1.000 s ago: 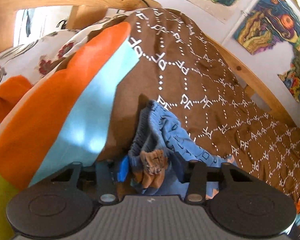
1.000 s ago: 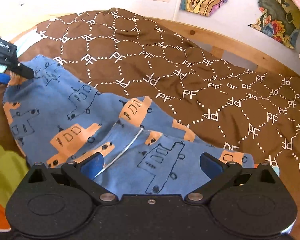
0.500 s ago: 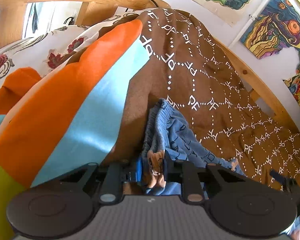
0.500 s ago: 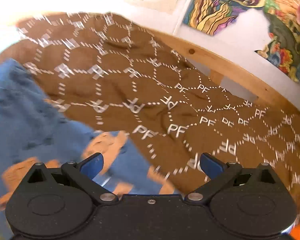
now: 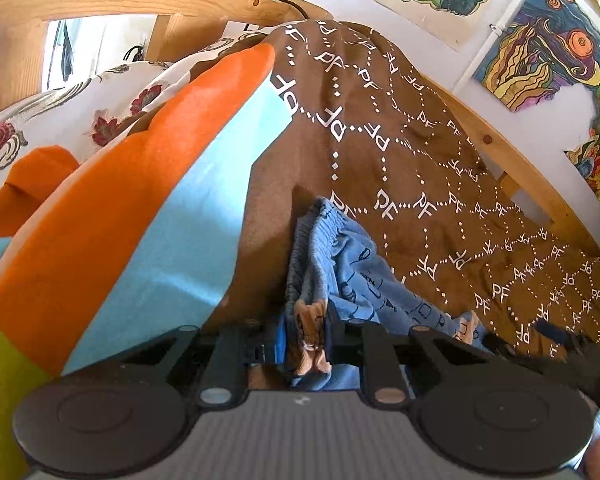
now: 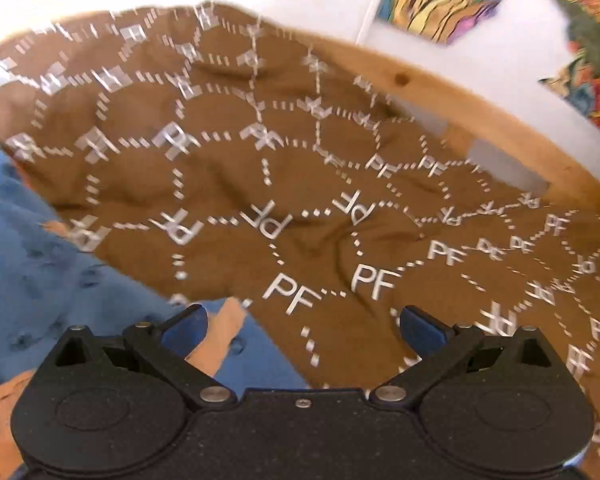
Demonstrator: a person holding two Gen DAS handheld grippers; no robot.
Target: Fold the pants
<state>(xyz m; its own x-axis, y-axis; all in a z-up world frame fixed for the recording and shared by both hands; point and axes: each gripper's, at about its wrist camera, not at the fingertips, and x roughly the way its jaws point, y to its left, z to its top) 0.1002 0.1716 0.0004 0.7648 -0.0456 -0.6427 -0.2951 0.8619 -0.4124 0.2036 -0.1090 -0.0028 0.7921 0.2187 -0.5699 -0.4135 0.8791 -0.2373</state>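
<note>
**Pants pinched at the waistband on the brown bedspread**

Pants [image 5: 342,264] of blue cloth, printed with orange and outlined vehicles, lie on the brown bedspread [image 5: 440,168], and every other place here is told from that bedspread. It is the largest thing in both views, patterned with white dotted hexagons and the letters PF, and it covers the bed up to the wooden bed frame [image 5: 500,152] that runs along its far edge. Beyond the frame, on the white wall, hang coloured drawings [image 5: 540,48]. At the bedspread's left border in the left wrist view lies a striped cover [image 5: 148,216] in orange, light blue and green, with a flowered white pillow [image 5: 100,108] behind it.

The pants sit at the bedspread's near left part, their gathered elastic waistband bunched and standing upright. The left gripper [image 5: 305,346] has that bunched cloth between its fingers; its jaws are closing and stand narrow, the pads pressing the fabric from both sides.

In the blurred right wrist view the right gripper [image 6: 302,322] hangs over the bedspread with its jaws wide apart and nothing between them; the pants [image 6: 40,280] spread to its left, one edge reaching under its left finger [image 6: 186,326].
</note>
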